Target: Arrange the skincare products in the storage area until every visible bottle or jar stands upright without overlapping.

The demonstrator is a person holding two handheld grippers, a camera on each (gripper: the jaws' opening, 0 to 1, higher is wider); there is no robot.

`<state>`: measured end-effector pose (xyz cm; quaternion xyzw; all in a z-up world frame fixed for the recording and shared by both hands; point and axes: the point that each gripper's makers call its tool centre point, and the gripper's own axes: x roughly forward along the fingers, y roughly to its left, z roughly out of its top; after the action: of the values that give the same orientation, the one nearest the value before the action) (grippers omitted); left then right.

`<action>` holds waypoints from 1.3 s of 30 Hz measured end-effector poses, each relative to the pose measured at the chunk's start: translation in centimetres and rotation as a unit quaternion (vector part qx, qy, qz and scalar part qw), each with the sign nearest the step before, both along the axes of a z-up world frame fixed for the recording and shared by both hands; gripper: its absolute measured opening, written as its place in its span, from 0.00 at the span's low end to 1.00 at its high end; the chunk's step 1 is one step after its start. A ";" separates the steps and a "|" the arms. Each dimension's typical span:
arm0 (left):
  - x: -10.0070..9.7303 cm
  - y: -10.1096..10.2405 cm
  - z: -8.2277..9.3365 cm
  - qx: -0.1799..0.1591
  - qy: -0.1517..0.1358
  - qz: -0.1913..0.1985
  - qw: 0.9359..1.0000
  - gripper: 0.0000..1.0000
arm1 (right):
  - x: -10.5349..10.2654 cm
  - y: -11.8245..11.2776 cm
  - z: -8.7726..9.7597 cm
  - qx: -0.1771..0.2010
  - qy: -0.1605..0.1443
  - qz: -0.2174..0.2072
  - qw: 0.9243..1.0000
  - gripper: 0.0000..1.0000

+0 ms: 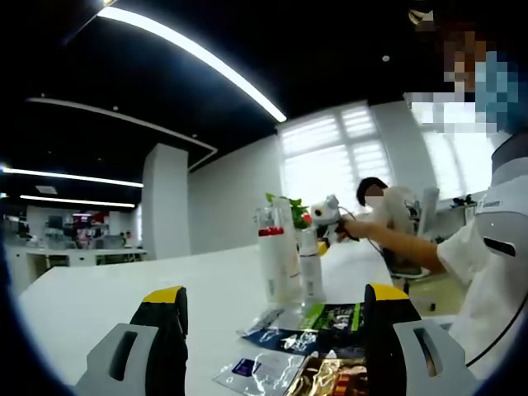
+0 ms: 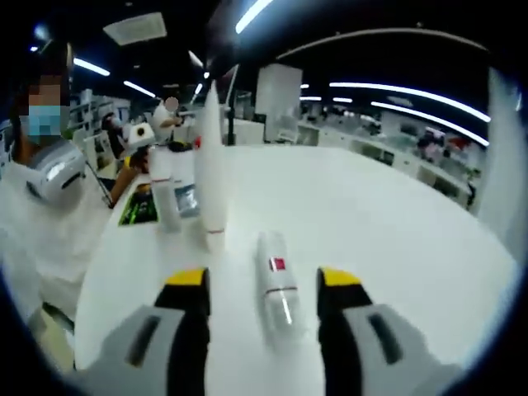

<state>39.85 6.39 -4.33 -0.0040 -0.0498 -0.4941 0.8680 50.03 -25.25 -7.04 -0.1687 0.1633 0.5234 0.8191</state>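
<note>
In the right gripper view a clear-white bottle with a red label (image 2: 276,285) lies on its side on the white table (image 2: 388,223). My right gripper (image 2: 263,277) is open, one yellow-tipped jaw on either side of the bottle. A tall white tapered tube (image 2: 210,165) stands upright just beyond, with a shorter bottle (image 2: 165,202) to its left. In the left gripper view my left gripper (image 1: 275,293) is open over flat sachets (image 1: 330,318). Behind them stand a tall white bottle with a red band (image 1: 276,256) and a smaller bottle (image 1: 311,268).
A person in white with a mask (image 2: 45,177) stands close at the table's edge, and their arm (image 1: 396,239) reaches over the table holding a white object (image 1: 326,213). A green plant (image 1: 293,210) stands behind the bottles. More sachets (image 2: 140,206) lie near the person.
</note>
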 end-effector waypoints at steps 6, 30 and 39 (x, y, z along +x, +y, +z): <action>0.0 0.0 0.0 0.001 -0.001 0.000 1.000 0.90 | 0.3 -0.6 -1.7 -0.006 0.020 -0.008 1.000 0.51; -0.1 0.0 -0.1 0.005 -0.002 -0.002 1.000 0.90 | 0.6 -1.4 -3.8 0.007 0.056 -0.013 0.998 0.44; -0.1 -0.1 -0.2 0.010 -0.002 -0.004 1.000 0.90 | 0.3 -1.0 -4.1 0.012 0.055 -0.005 0.998 0.32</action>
<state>39.77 6.24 -4.58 0.0056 -0.0471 -0.4978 0.8660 50.36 -26.26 -11.18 -0.1286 0.2030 0.5294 0.8136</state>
